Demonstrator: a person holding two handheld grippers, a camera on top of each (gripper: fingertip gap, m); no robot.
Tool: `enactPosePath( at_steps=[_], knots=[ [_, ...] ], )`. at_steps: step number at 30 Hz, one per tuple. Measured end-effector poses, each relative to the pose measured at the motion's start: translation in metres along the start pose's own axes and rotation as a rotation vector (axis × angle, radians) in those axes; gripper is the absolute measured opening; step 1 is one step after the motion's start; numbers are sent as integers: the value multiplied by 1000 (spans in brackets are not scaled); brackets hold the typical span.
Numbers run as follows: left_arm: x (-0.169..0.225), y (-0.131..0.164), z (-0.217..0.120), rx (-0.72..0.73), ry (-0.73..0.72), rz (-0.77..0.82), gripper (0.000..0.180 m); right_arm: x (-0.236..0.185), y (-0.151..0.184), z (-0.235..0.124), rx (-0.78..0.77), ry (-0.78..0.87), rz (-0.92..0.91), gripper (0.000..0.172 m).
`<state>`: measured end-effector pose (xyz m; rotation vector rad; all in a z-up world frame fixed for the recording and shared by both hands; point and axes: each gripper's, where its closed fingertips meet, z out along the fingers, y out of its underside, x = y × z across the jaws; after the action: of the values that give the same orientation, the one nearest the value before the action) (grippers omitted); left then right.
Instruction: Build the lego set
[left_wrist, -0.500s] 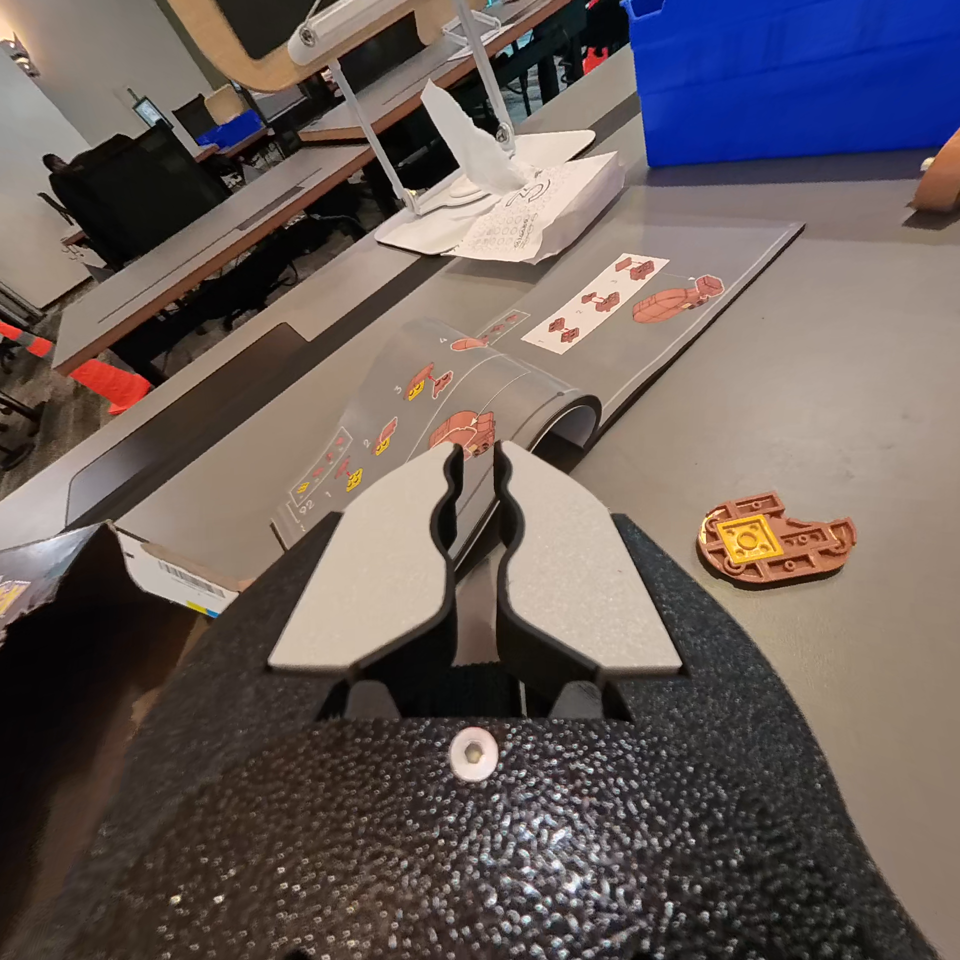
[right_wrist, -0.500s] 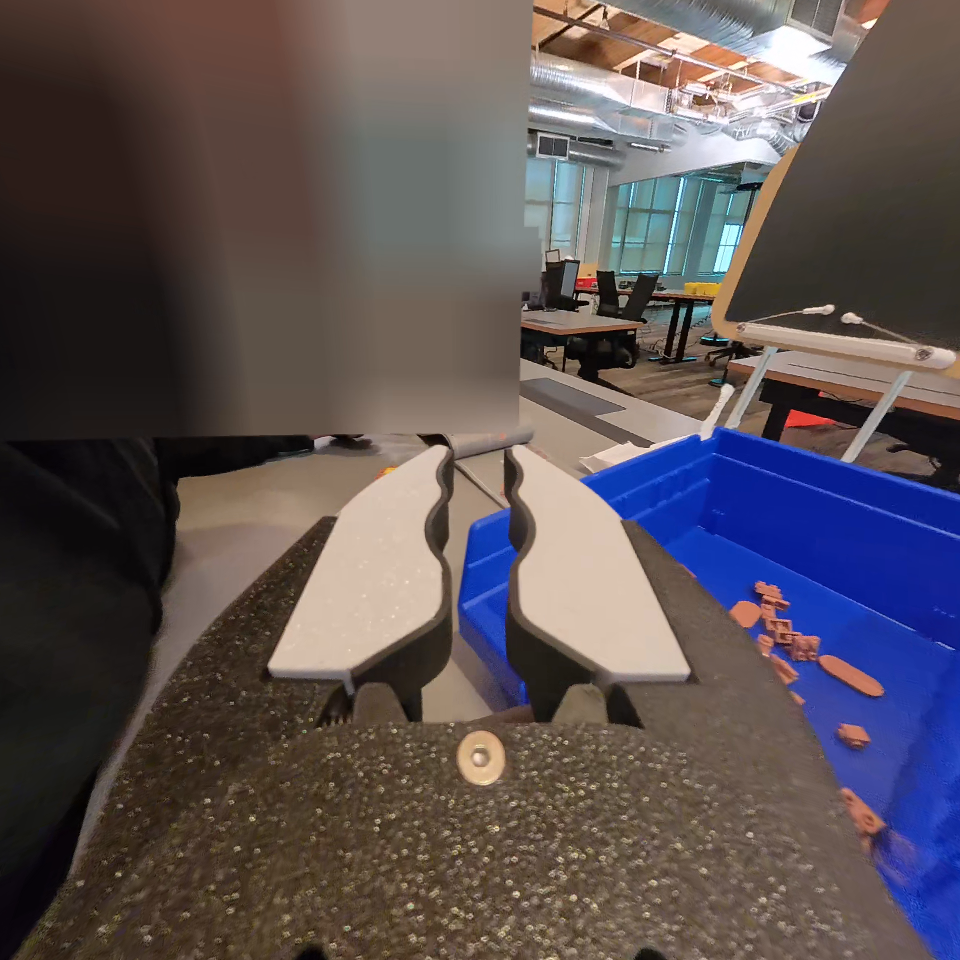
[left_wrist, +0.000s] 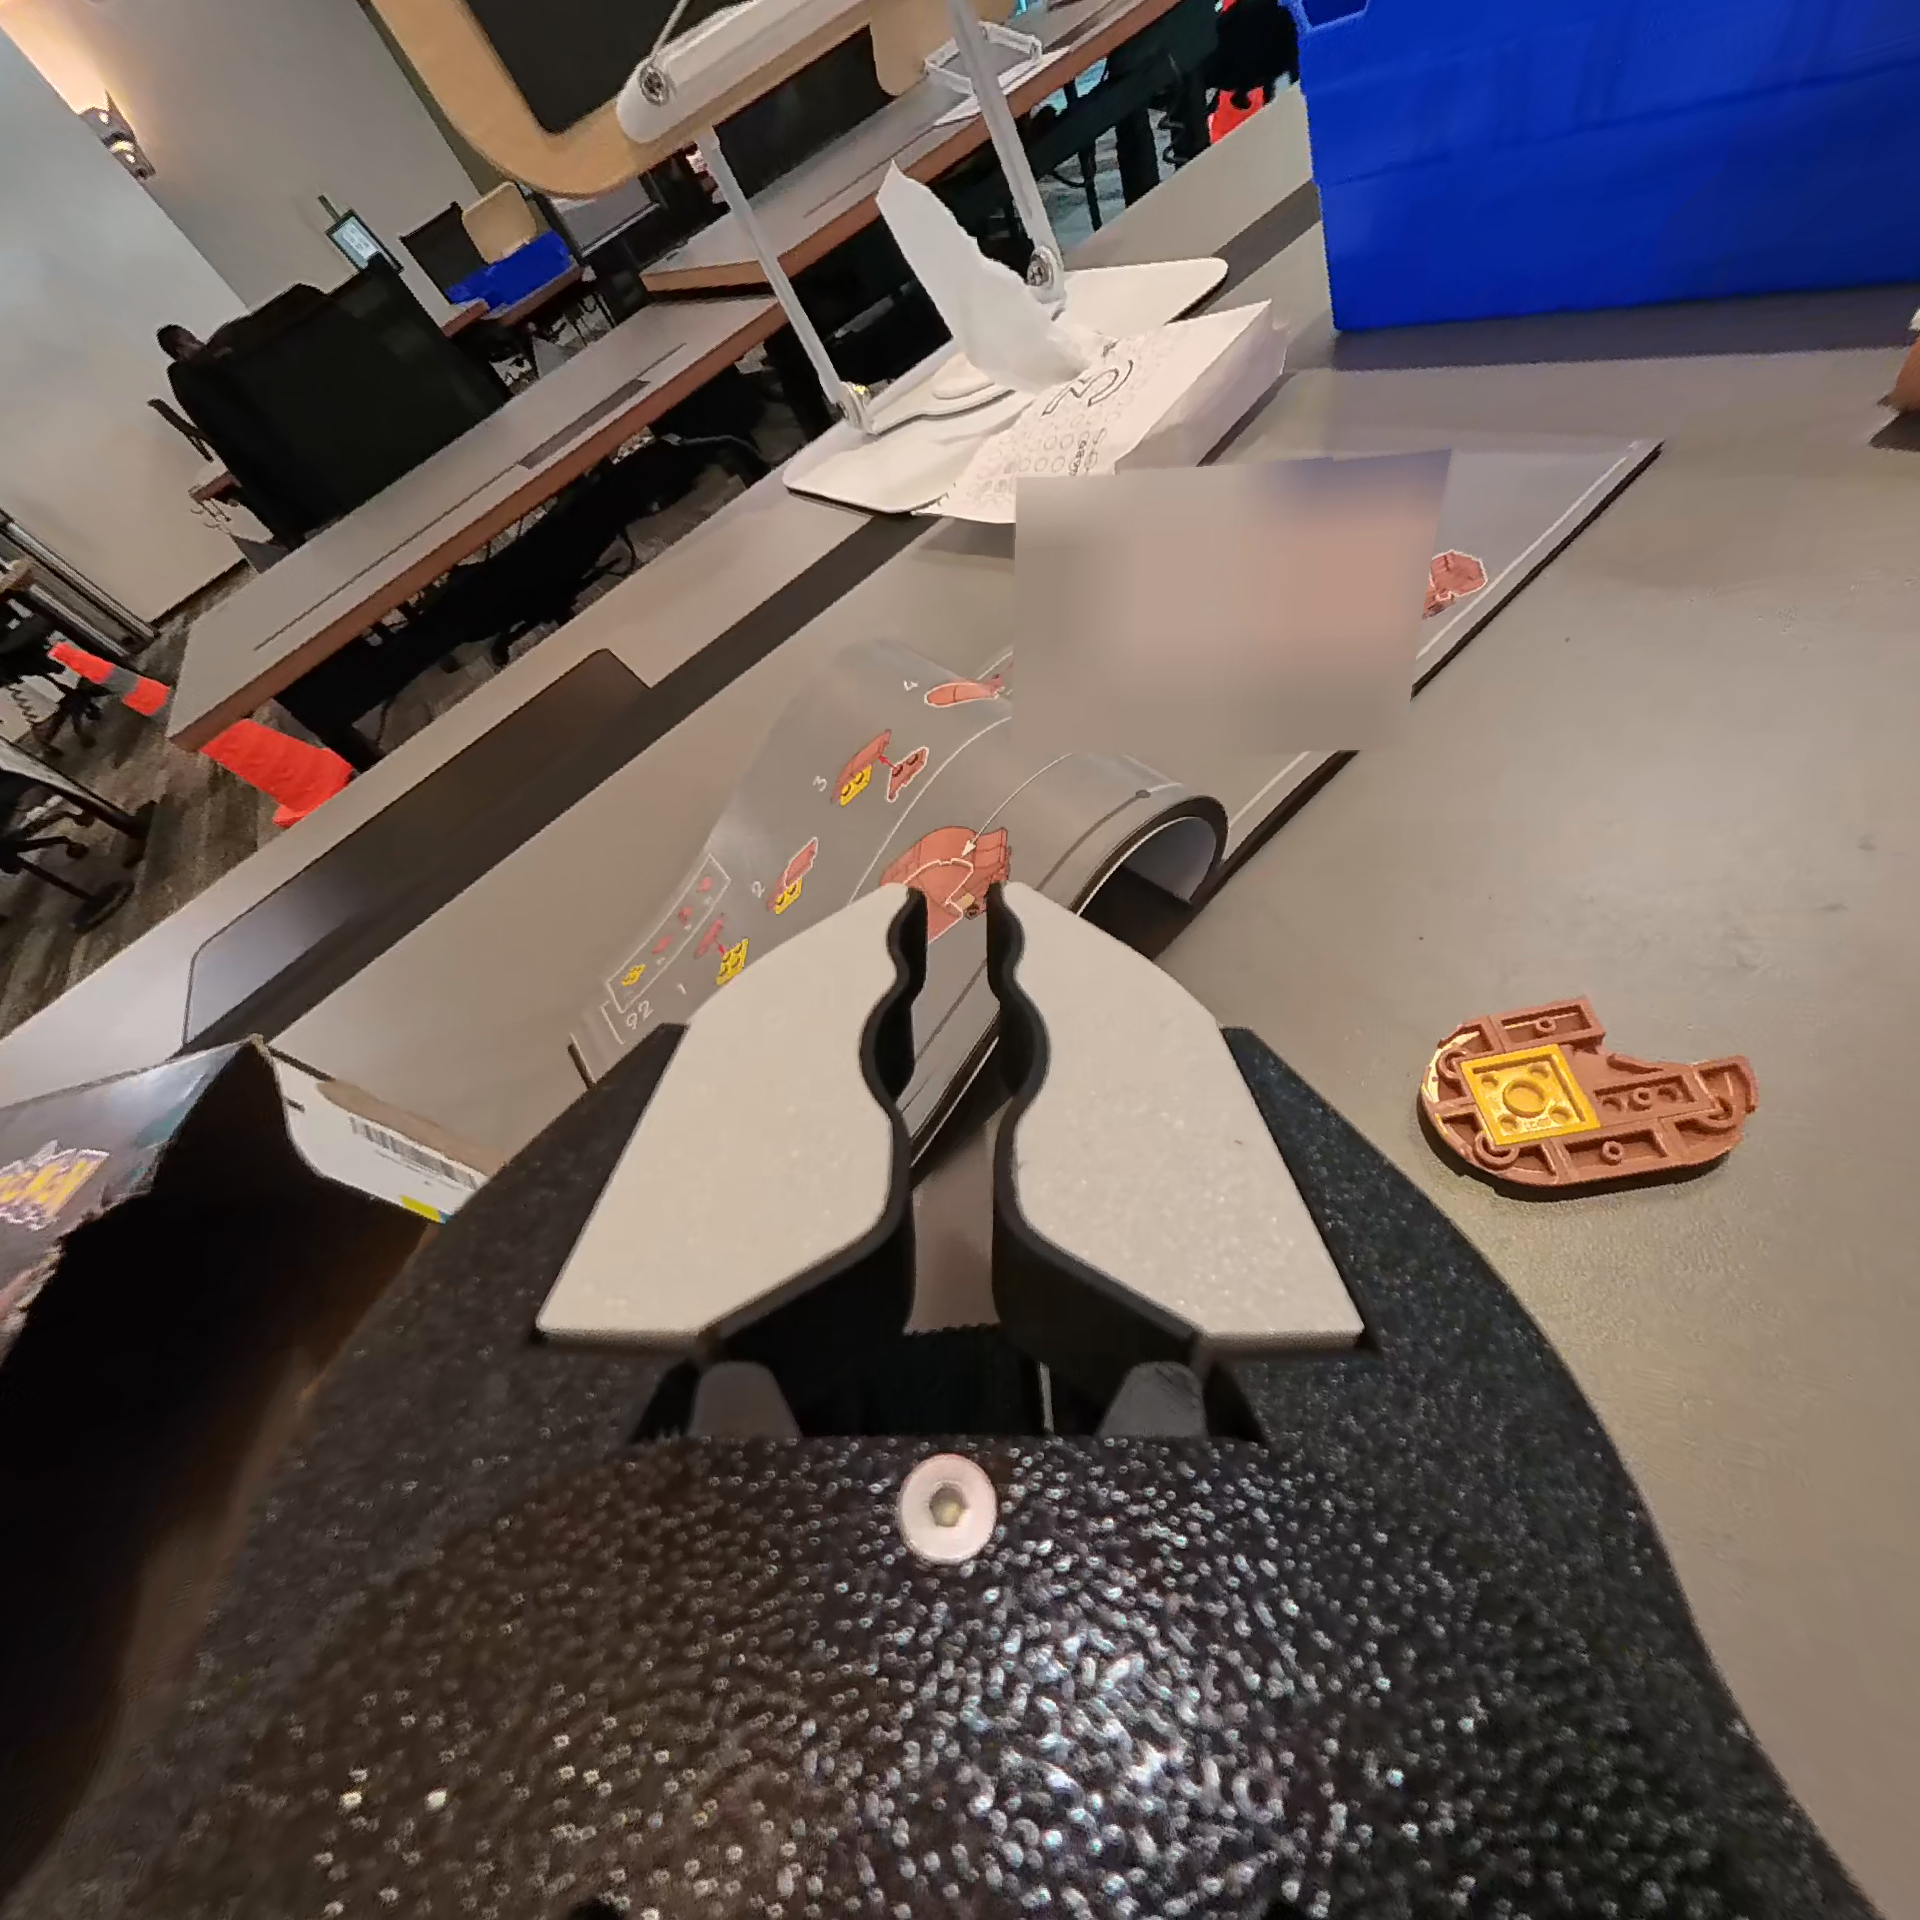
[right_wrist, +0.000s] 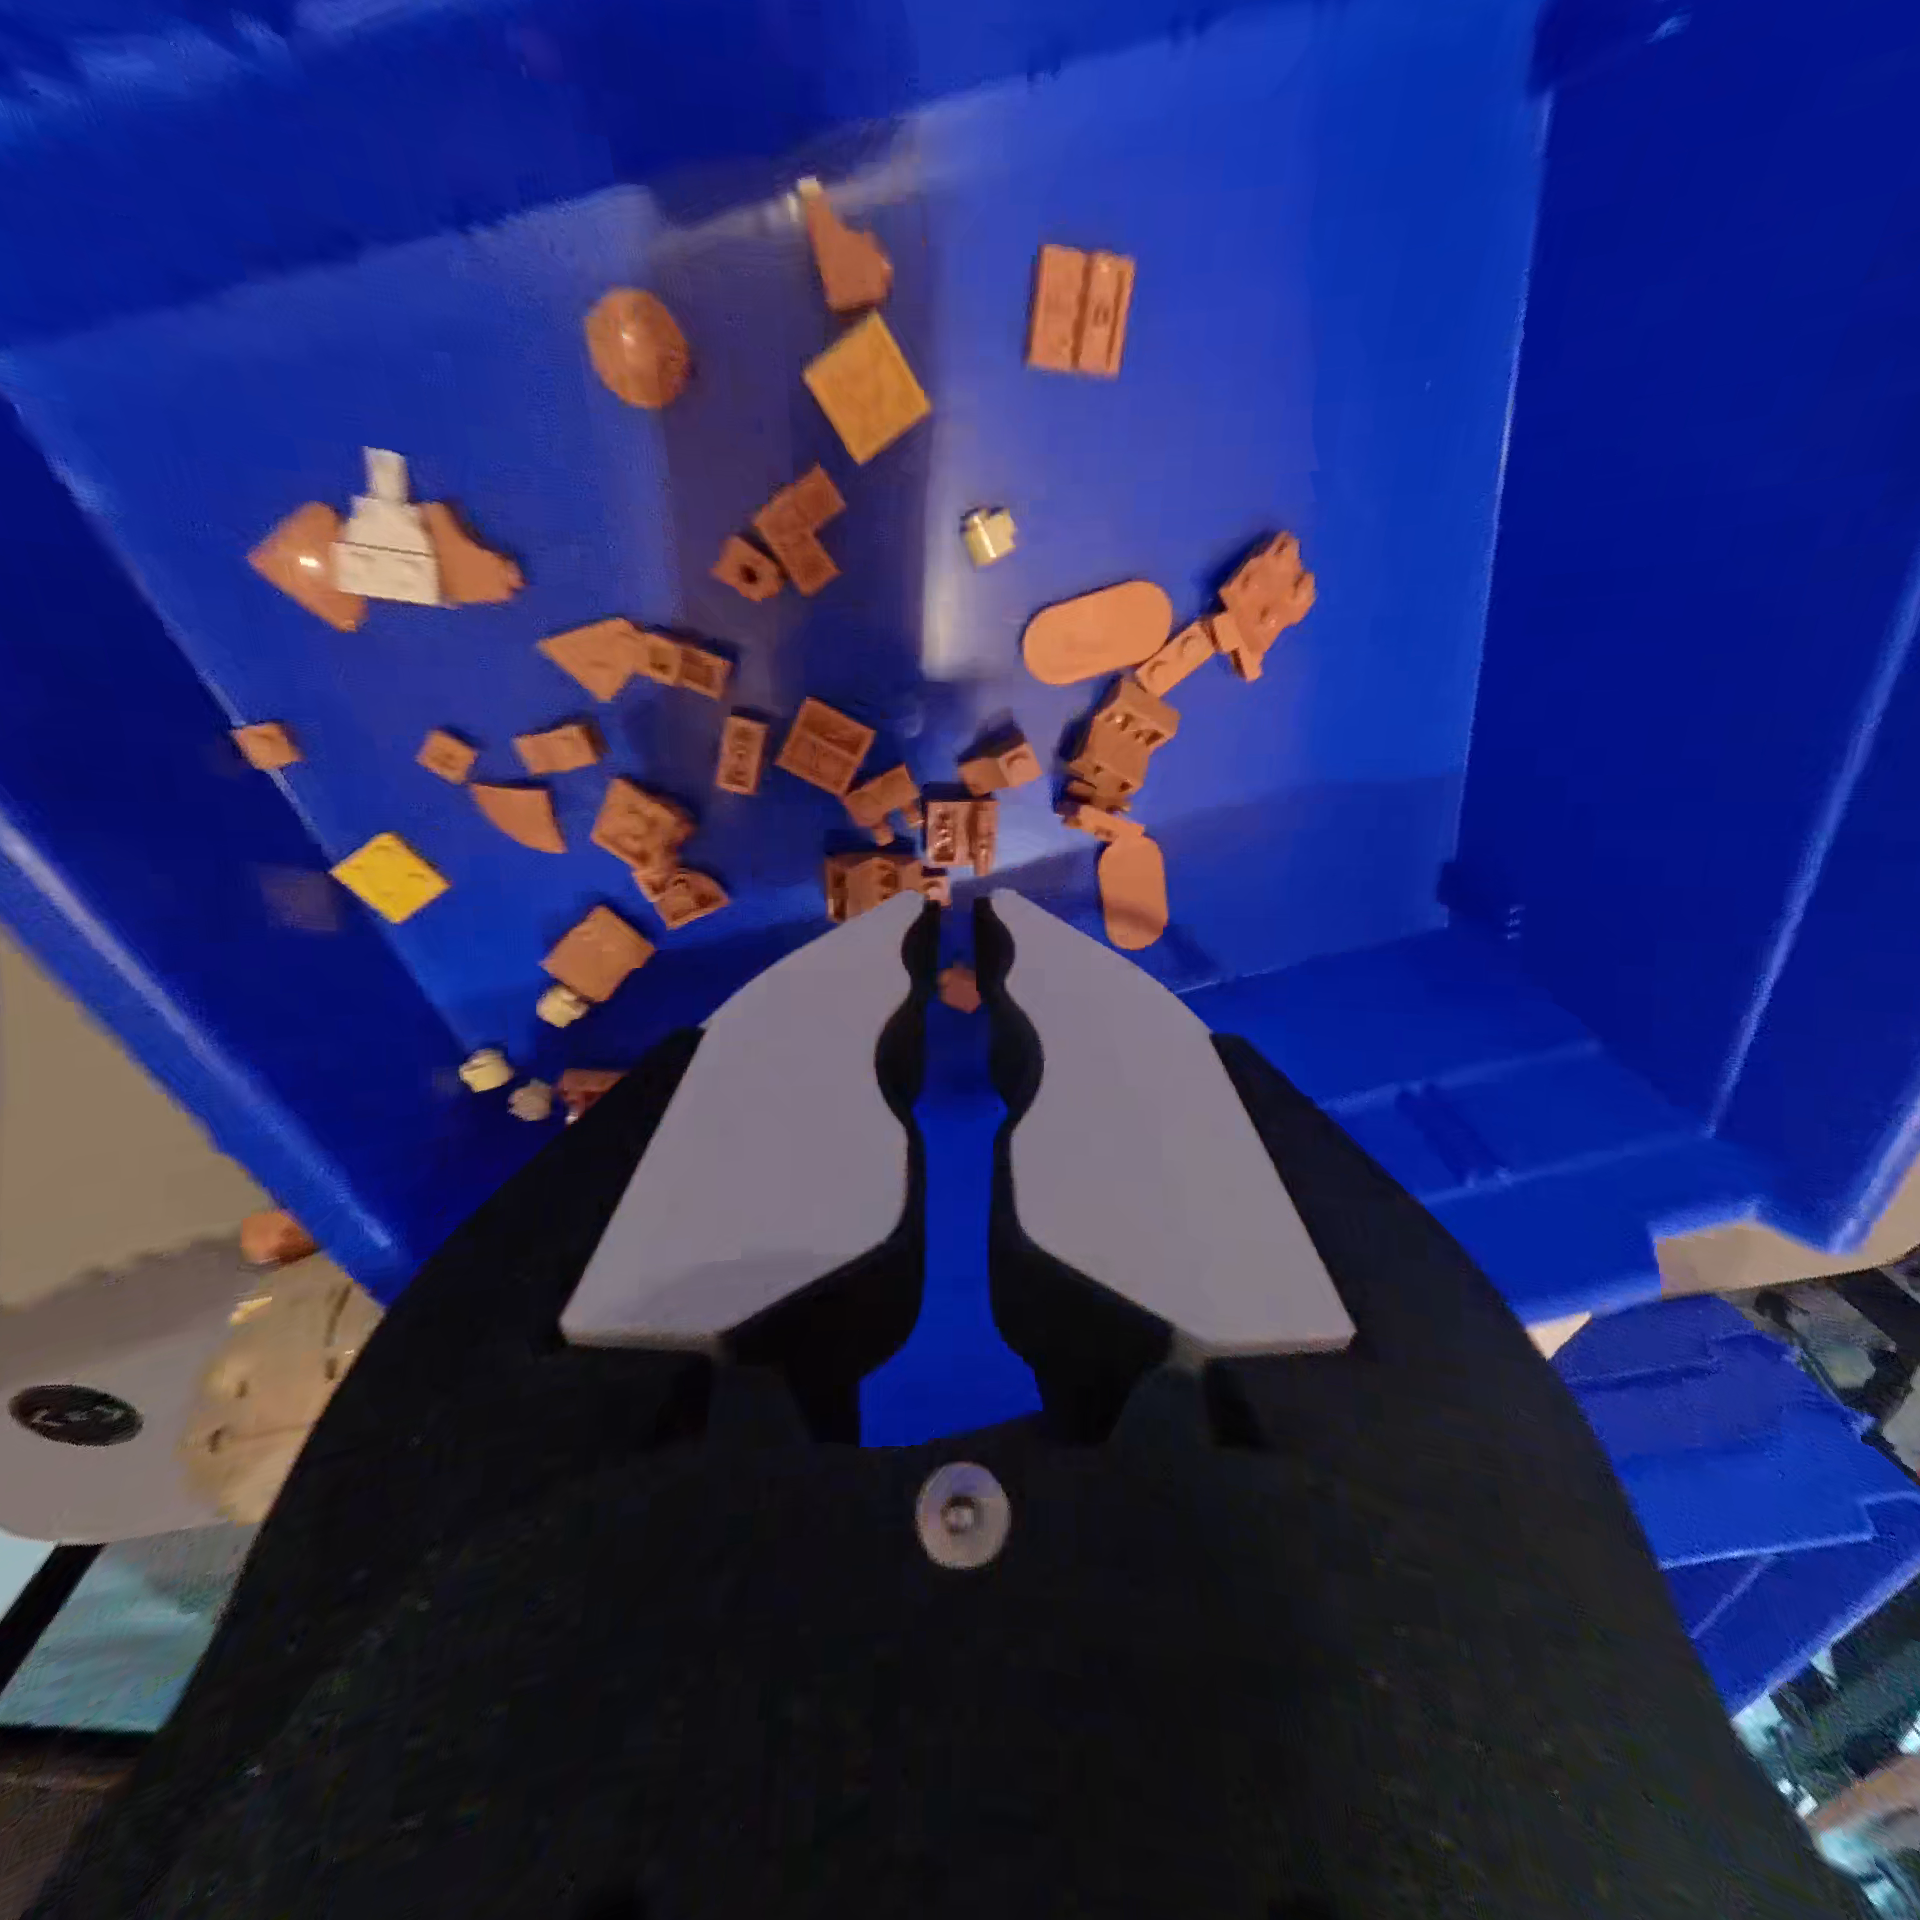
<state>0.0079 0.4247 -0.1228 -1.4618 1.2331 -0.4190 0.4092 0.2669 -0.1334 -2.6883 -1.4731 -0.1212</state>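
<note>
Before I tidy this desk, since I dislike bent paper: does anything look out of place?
Yes. The instruction booklet ahead of the left gripper does not lie flat: its pages arch up in a curl off the grey table. The brown plate lies flat.

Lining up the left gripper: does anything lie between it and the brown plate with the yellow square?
Nothing visible does. The brown plate lies on bare table right of the left gripper; the curled booklet sits ahead, off that line.
</note>
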Motion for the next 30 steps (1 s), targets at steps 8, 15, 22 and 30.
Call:
enactPosePath(
  at_steps=[8, 15, 22, 30],
  knots=[
    [3, 3, 5, -29, 9, 29, 10, 4, 13, 30, -127, -30, -24, 5],
    [4, 1, 3, -13, 7, 41, 10, 4, 12, 39, -156, -30, -15, 6],
    [4, 2, 4, -21, 9, 42, 10, 4, 16, 43, -186, -14, -5, 6],
    [2, 0, 1, 2, 7, 22, 10, -11, -53, -26, 367, -14, 145, 4]
  ],
)
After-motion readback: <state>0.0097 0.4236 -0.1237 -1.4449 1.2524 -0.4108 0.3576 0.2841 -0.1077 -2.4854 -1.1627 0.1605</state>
